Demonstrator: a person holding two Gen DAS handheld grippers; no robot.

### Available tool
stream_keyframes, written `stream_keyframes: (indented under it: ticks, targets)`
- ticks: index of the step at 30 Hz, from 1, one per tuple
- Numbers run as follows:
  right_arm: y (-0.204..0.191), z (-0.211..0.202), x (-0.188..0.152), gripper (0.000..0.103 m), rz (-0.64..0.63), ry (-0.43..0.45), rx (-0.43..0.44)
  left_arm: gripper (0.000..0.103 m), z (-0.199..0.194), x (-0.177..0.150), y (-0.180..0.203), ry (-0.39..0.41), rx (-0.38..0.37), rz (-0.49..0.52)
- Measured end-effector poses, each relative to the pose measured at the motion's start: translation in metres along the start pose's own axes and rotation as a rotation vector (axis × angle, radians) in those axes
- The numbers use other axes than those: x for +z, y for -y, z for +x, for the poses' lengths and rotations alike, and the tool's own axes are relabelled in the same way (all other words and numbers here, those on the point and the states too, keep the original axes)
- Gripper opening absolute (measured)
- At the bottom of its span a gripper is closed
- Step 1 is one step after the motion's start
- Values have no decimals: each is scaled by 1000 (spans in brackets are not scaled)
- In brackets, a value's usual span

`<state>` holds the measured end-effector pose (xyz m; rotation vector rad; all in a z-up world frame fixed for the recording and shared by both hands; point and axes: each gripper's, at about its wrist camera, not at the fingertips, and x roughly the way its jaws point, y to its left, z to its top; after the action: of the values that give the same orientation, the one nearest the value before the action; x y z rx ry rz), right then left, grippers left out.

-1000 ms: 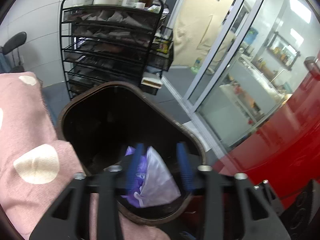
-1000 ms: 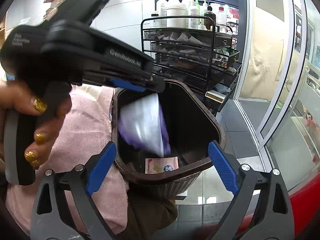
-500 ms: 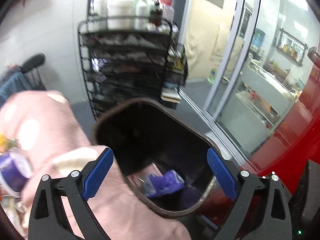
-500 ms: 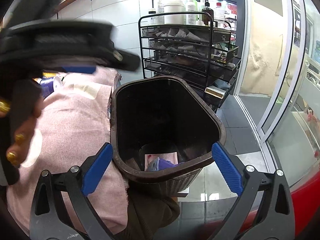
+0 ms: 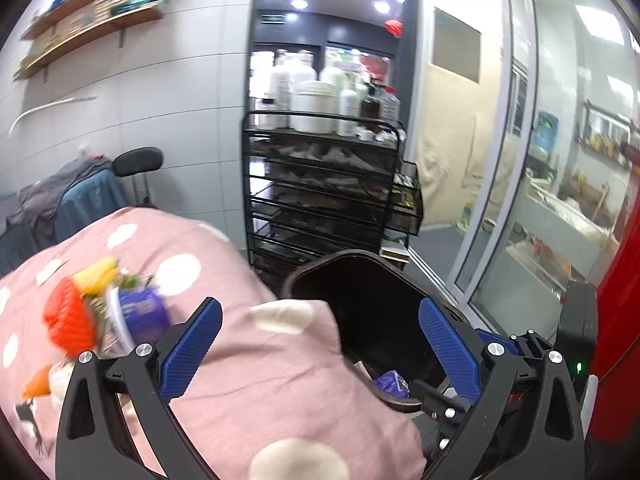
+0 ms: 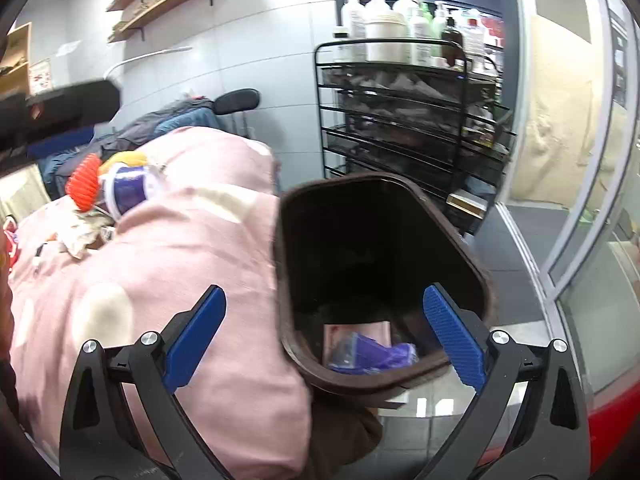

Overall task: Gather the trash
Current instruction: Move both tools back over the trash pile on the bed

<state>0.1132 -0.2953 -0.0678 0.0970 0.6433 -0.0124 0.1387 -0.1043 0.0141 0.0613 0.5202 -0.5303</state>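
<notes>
A dark brown trash bin (image 6: 384, 384) stands beside a pink dotted blanket (image 6: 180, 280). A purple wrapper (image 6: 372, 354) and a pink card (image 6: 356, 330) lie in its bottom; the wrapper also shows in the left wrist view (image 5: 394, 384). More trash lies on the blanket: a purple cup (image 6: 128, 190), an orange-red ribbed piece (image 6: 84, 184) and crumpled paper (image 6: 80, 236). My left gripper (image 5: 320, 350) is open and empty over the blanket's edge, beside the bin (image 5: 372, 280). My right gripper (image 6: 324, 338) is open and empty, straddling the bin's near rim.
A black wire rack (image 6: 404, 120) with bottles stands behind the bin. Glass doors (image 6: 580, 200) run along the right. A red surface (image 5: 624, 300) is at the right edge. A chair with clothes (image 5: 80, 192) stands behind the blanket.
My left gripper opened and dropped the purple wrapper into the bin, then swung back left toward the trash on the blanket. The right gripper stayed open by the bin.
</notes>
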Motion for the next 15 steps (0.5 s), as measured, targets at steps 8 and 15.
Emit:
stream_keyframes:
  ticks: [8, 15]
  targets:
    - [-40, -2, 21, 98, -55, 35, 97, 98, -34, -22, -42, 30, 131, -75]
    - [-75, 5, 39, 98, -87, 26, 187, 98, -57, -38, -84, 27, 235, -151]
